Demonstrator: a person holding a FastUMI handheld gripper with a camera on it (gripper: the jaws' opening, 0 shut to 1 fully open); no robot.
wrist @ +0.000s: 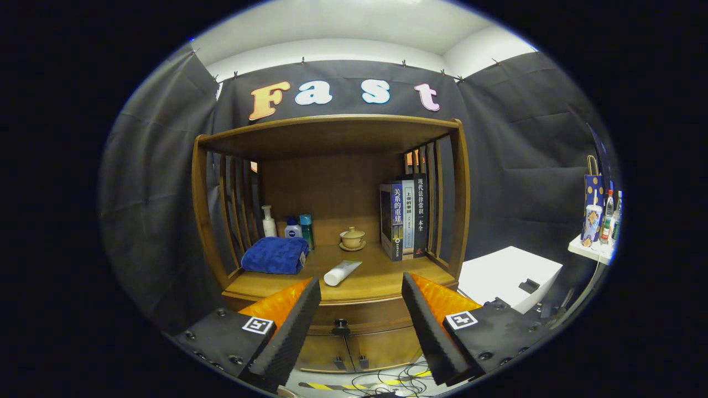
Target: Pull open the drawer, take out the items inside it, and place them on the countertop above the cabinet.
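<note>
Drawer (362,315) shut, knob (341,325) at twelve o'clock between our hand-held gripper (360,298) fingers, spread wide, empty; tube (341,272) lies on the desk (381,282). Any pull: straight.

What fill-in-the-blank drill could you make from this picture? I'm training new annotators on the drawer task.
1. The drawer, with its dark knob, is ____.
2. The gripper has its fingers ____, the knob between and just beyond them.
3. The white tube lies on the ____.
4. The folded blue towel lies in front of the ____.

Missing words: closed; open; countertop; bottles
</note>
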